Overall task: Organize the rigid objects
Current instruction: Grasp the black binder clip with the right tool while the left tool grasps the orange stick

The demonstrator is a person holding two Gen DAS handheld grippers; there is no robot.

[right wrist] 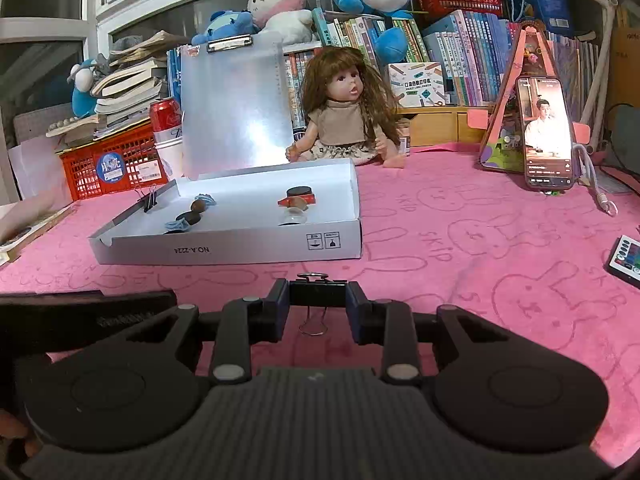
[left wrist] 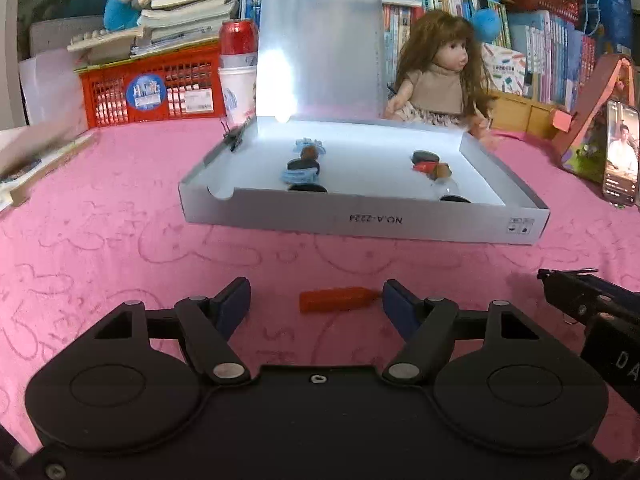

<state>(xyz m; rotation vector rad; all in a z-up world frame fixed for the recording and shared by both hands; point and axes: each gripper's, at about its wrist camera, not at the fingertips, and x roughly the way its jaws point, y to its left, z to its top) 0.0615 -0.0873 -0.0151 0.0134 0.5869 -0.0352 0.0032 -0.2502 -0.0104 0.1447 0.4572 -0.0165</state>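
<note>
Here the orange tube [left wrist: 338, 299] lies between wide left jaws; right jaws clamp a binder clip [right wrist: 317, 295].

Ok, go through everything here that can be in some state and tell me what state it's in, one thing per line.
White box: lid open, upright.
Black binder clip: pinched in the right gripper.
Left gripper: open, holding nothing.
Orange marker: lying on the pink cloth, capped.
Phone: screen on, propped upright.
Red can: standing upright.

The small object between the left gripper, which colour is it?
Orange-red, clearest in the left wrist view.
</note>
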